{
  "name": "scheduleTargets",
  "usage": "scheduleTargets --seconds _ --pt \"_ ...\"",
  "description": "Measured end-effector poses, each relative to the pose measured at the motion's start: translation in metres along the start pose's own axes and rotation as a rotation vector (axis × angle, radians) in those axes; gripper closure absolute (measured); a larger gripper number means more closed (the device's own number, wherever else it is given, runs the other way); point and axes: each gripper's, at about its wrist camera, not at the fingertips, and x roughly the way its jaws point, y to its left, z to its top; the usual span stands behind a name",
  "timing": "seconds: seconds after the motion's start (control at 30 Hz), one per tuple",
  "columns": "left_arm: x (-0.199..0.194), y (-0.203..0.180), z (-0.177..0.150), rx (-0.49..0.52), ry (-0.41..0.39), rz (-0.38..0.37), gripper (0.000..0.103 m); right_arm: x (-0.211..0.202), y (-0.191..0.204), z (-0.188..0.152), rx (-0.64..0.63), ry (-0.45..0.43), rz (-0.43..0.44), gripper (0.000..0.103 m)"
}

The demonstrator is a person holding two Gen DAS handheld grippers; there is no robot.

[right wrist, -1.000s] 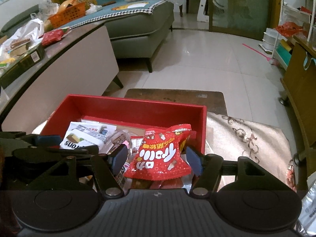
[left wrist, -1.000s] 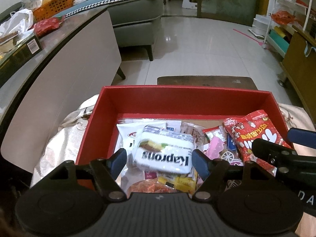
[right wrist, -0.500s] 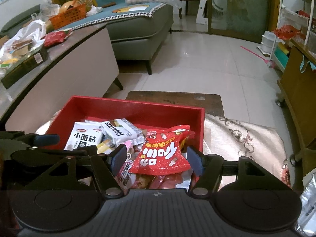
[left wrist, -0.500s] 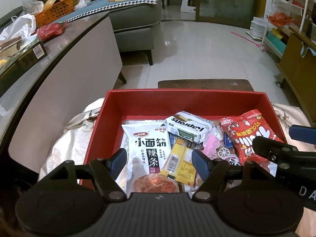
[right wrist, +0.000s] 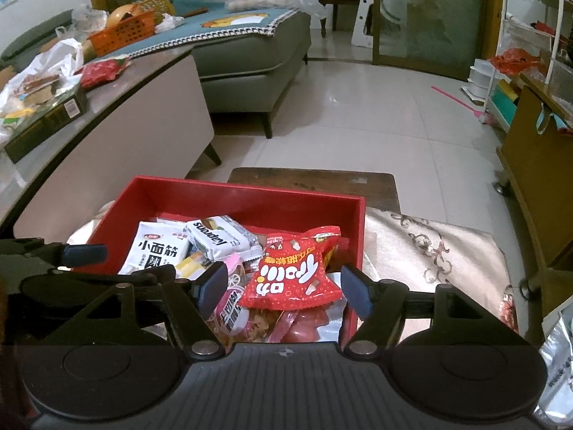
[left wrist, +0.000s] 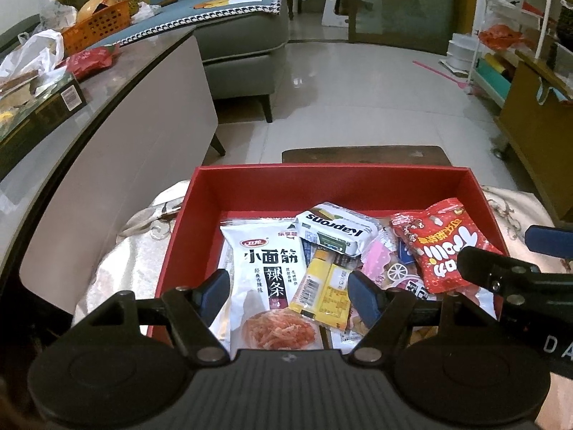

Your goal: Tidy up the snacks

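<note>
Dropped from the left gripper, the Kaprons pack now lies in the red box atop the white noodle bag. Those jaws hang apart, holding nothing, above the box's near edge. Bare red floor shows along the far wall. Right gripper is opening over the box's right side; the red bag sits between its pads, touching neither. Cloth spreads open to the right.
</note>
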Motion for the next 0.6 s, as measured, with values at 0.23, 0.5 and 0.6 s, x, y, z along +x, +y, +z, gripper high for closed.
scheduleTargets --seconds 0.23,0.5,0.6 --pt "-0.003 0.001 0.000 0.001 -0.004 -0.003 0.036 -0.003 0.002 -0.002 -0.004 0.004 -0.006 0.025" --pt "-0.007 0.003 -0.001 -0.017 0.004 -0.029 0.036 -0.008 0.002 -0.004 -0.004 0.001 -0.010 0.025" --pt "-0.010 0.002 -0.003 -0.021 0.002 -0.033 0.036 -0.012 0.002 -0.005 -0.005 0.000 -0.012 0.025"
